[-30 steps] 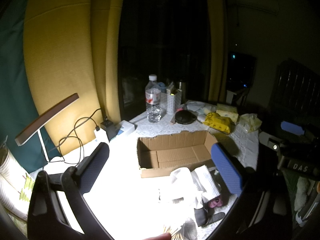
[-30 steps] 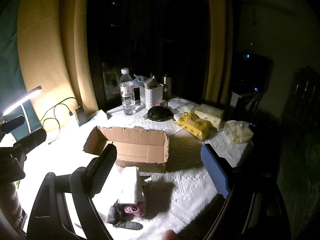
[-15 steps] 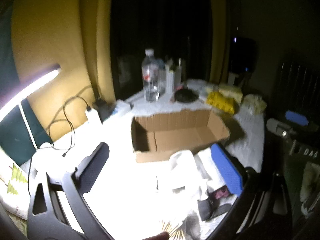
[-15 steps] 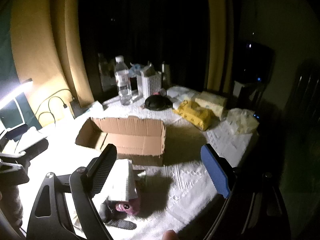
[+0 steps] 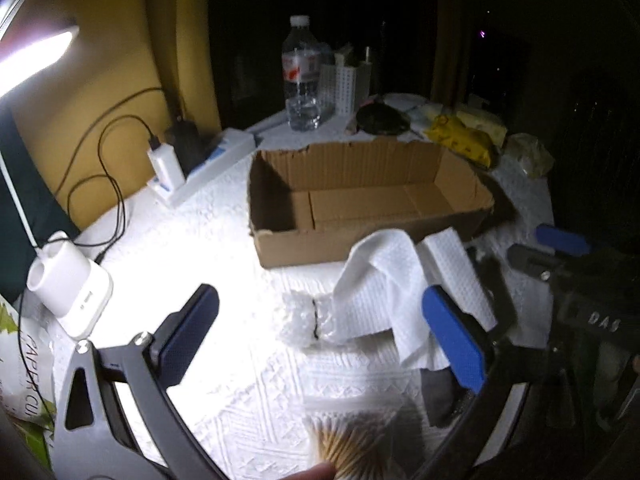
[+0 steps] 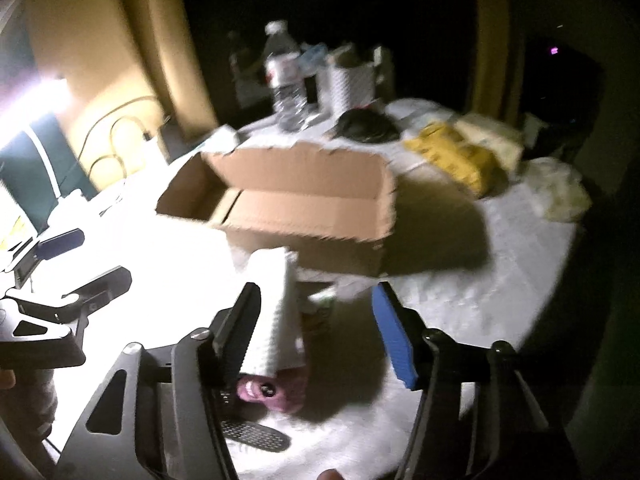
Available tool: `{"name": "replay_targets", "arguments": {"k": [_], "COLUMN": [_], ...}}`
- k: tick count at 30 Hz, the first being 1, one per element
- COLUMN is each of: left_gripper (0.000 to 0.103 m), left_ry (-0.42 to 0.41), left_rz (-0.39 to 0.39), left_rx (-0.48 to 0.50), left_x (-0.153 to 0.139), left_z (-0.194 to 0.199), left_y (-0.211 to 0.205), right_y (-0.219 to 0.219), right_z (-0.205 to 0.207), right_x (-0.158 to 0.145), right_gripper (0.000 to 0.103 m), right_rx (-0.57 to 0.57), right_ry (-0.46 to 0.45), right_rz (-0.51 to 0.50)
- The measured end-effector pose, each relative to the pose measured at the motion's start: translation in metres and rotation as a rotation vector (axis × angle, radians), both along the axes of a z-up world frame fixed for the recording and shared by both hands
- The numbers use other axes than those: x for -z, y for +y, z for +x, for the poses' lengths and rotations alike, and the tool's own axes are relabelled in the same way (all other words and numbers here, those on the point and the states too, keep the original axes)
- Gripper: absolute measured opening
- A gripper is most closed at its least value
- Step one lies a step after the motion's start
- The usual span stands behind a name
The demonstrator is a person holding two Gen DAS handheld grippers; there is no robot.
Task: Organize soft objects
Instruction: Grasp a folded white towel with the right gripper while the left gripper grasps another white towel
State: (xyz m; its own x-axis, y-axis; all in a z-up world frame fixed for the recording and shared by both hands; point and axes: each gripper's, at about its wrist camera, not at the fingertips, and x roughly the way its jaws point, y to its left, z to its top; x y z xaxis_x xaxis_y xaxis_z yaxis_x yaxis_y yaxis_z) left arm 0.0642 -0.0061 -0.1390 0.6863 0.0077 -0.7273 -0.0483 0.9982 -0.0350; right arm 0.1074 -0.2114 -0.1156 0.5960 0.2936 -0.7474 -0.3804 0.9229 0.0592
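Observation:
An open cardboard box (image 5: 360, 196) (image 6: 296, 204) lies empty on the white tablecloth. In front of it is a pile of soft things: white paper towels (image 5: 384, 276) (image 6: 272, 304), a clear plastic bag (image 5: 306, 320), a folded white cloth (image 5: 456, 268) and a pink plush item (image 6: 272, 392). My left gripper (image 5: 320, 332) is open, low over the bag and towels. My right gripper (image 6: 316, 332) is open just above the towel and plush, its left finger beside the towel. Neither holds anything.
A water bottle (image 5: 301, 76), white basket (image 5: 340, 84), black round object (image 5: 380, 120) and yellow packets (image 5: 460, 140) stand behind the box. A power strip (image 5: 200, 168), white charger (image 5: 68, 292) and bright lamp (image 5: 36, 52) are left. A cotton swab pack (image 5: 356, 436) lies near.
Both grippers have moved forward and down toward the pile of soft things in front of the box. The right view is now motion-blurred.

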Motion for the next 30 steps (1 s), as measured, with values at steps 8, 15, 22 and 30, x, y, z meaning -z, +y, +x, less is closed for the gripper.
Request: {"name": "replay_targets", "arguments": {"k": [8,15,22,30], "left_gripper": [0.102,0.101,0.101,0.06], "left_ry": [0.072,0.082,0.091,0.157], "left_rz": [0.013,0.023,0.018,0.019], "left_rx": [0.008,0.063,0.117,0.162], "left_x": [0.023,0.028,0.03,0.051], "left_z": [0.008,0.011,0.021,0.041], "left_y": [-0.002,-0.017,-0.035,-0.049], "right_y": [0.028,0.034,0.015,-0.015], "right_z": [0.017,0.025,0.017,0.011], "right_x": [0.036,0.052,0.028,0.003], "right_gripper": [0.051,0.032,0.006,0.006], "right_rx": [-0.066,-0.096,-0.096,-0.043], "right_ry": [0.088,0.125,0.047,-0.011], "right_rz": [0.0,0.016,0.087,0.119]}}
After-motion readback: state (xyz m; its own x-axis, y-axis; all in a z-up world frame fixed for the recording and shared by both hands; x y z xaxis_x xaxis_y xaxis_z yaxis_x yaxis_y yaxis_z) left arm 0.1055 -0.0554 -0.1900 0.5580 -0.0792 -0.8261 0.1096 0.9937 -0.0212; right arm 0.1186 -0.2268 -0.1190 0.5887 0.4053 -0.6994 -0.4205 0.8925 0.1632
